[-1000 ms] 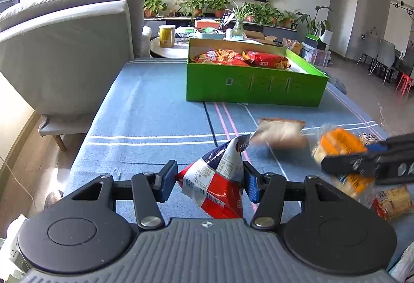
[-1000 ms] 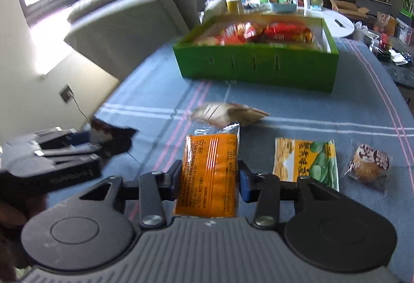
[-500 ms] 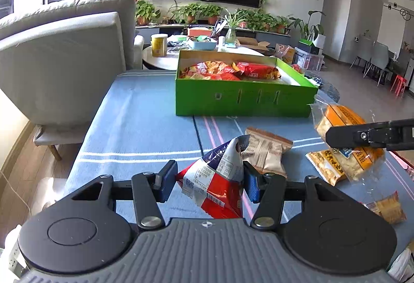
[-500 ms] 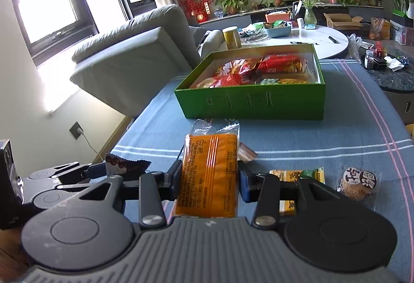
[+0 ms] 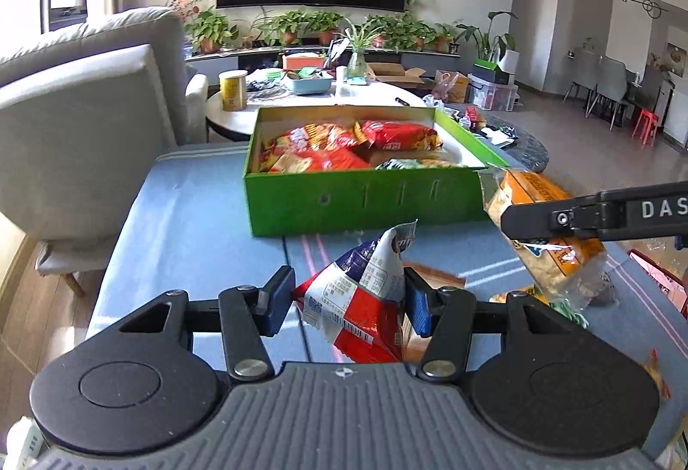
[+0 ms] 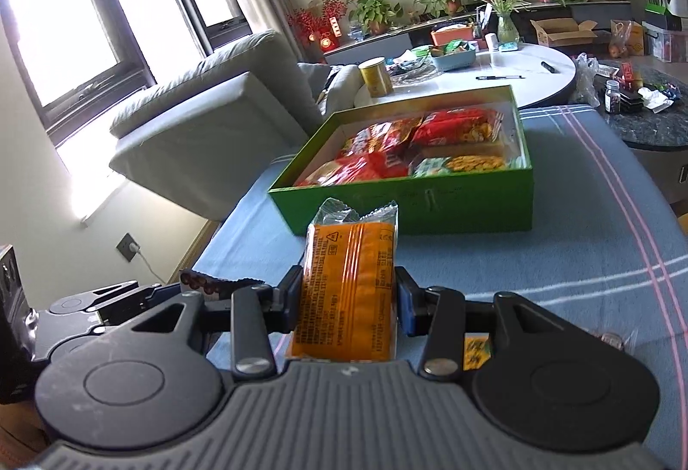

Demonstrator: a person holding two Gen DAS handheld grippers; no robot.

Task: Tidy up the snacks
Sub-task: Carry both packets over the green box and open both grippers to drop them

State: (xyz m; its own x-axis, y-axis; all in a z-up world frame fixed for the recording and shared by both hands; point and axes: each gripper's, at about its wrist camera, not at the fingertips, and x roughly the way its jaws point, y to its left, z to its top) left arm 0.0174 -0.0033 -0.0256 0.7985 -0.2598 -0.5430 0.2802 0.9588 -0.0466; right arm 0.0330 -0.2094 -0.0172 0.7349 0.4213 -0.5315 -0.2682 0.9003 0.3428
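Note:
My left gripper (image 5: pixel 349 304) is shut on a red, white and blue snack bag (image 5: pixel 361 306), held above the blue tablecloth. My right gripper (image 6: pixel 348 306) is shut on an orange snack packet (image 6: pixel 349 289), also lifted; it shows at the right of the left wrist view (image 5: pixel 546 229). The green box (image 5: pixel 365 199) stands ahead on the table, open, with several red and orange snack bags inside; it also shows in the right wrist view (image 6: pixel 430 199). Both grippers are short of the box's near wall.
More snack packets lie on the blue striped tablecloth (image 5: pixel 193 220) below the grippers (image 5: pixel 434 281). A grey armchair (image 5: pixel 86 134) stands to the left of the table. A white round table (image 6: pixel 494 78) with clutter is behind the box.
Both grippers have risen and moved toward the green box, each carrying its packet. The box looks closer and its contents show more from above.

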